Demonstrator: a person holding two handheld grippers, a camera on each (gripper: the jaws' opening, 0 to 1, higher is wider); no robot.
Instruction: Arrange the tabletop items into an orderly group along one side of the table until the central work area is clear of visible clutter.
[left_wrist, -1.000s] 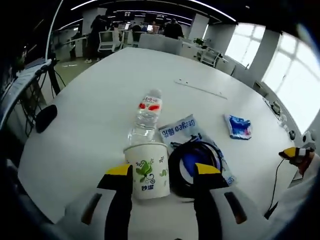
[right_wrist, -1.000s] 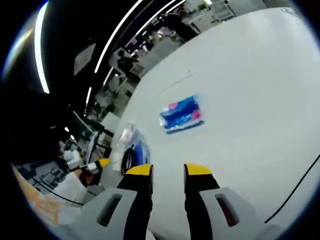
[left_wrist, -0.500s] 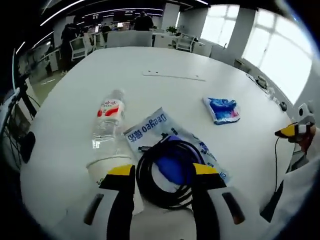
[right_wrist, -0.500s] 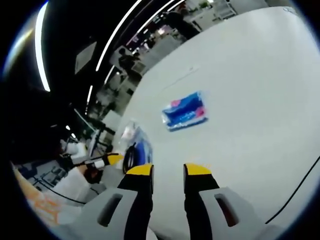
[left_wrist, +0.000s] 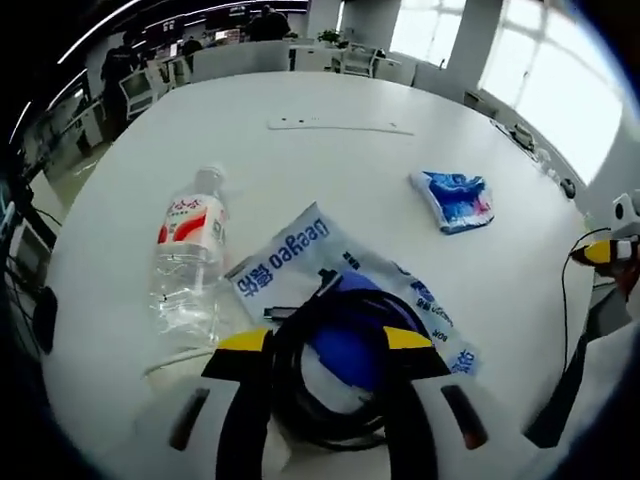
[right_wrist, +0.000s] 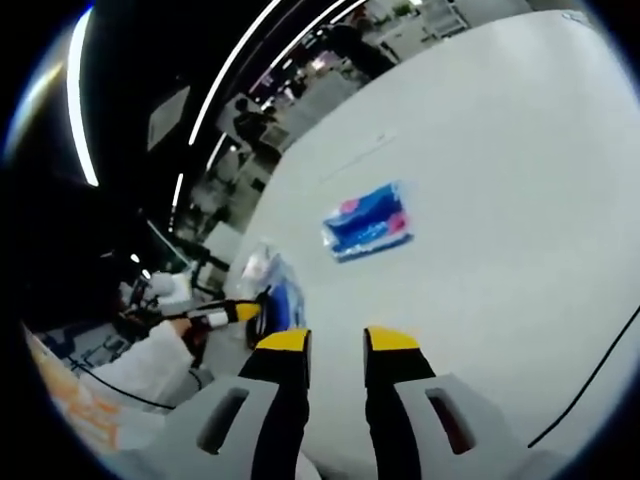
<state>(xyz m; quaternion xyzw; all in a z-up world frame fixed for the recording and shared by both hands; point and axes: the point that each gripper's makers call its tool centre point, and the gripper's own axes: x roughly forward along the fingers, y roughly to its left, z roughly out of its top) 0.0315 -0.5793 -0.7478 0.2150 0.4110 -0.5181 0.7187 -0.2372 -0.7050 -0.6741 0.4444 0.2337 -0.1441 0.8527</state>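
Left tool swung off the paper cup and onto the cable coil.

Far left on the bench (left_wrist: 330, 90), water bottle (left_wrist: 185, 250) lying on its side, now well left of the jaws; paper cup gone from sight a second on. Centre near, left tool (left_wrist: 328, 340) spread wide and empty, jaws now straddling the black cable coil (left_wrist: 335, 375) on the blue-printed pouch (left_wrist: 340, 285): likely the next pick. Right and farther, blue tissue pack (left_wrist: 453, 198) still apart. Right tool (right_wrist: 337, 341) unchanged, jaws slightly parted, gripping nothing, above bare bench, tissue pack ahead.
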